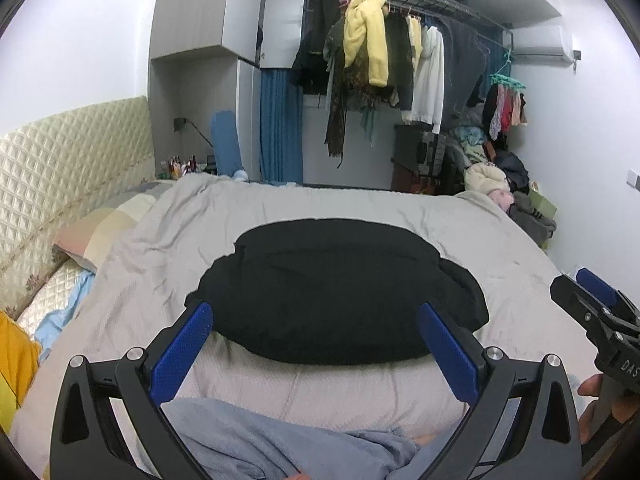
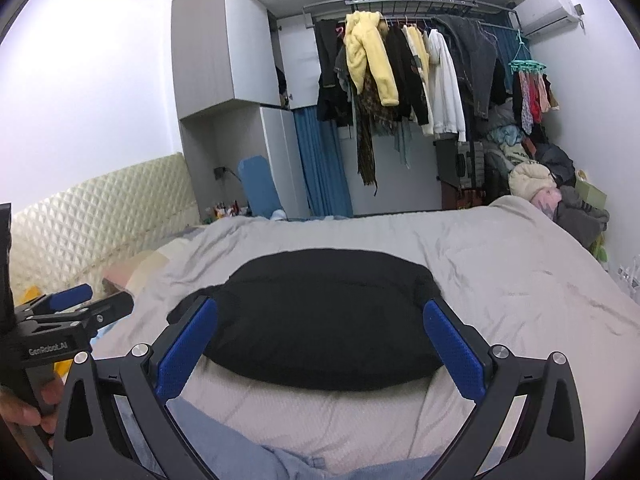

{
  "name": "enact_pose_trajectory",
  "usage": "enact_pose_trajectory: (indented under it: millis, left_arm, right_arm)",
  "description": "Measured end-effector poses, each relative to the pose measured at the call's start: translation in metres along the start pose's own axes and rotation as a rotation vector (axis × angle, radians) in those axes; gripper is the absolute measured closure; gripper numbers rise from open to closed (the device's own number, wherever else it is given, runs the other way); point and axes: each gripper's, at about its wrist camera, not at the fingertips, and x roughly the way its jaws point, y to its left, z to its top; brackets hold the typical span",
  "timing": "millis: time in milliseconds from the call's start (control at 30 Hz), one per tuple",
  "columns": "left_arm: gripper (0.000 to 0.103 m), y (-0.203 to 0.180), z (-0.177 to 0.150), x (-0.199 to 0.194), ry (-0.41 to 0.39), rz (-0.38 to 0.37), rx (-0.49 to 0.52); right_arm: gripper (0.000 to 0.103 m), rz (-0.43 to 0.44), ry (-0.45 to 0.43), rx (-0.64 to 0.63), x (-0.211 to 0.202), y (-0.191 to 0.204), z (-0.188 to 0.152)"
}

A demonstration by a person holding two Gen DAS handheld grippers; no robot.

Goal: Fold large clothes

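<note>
In the left wrist view, the left tool (image 1: 316, 316) hangs spread wide and empty over the near edge of a folded black garment (image 1: 340, 292) lying on the grey bed (image 1: 500, 240). In the right wrist view, the right tool (image 2: 320, 314) is likewise released, framing the same garment (image 2: 324, 320), with the left tool (image 2: 100, 300) off to the side.

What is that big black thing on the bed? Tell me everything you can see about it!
The black garment is a soft, dark piece of clothing, already folded into a rounded, flat bundle. It looks like a thick knit or fleece; its exact type cannot be told. A bit of fabric pokes out at its left corner. It lies on the grey bedcover, near the front edge. Neither open gripper touches it.
</note>
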Motion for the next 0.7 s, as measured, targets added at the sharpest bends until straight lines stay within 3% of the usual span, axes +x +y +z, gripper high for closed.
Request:
enact_pose_trajectory:
  millis: [700]
  left_arm:
    - [0.000, 0.013, -0.007, 0.009, -0.004, 0.032, -0.012]
  right_arm:
    - [0.000, -0.010, 0.039, -0.004, 0.003, 0.002, -0.016]
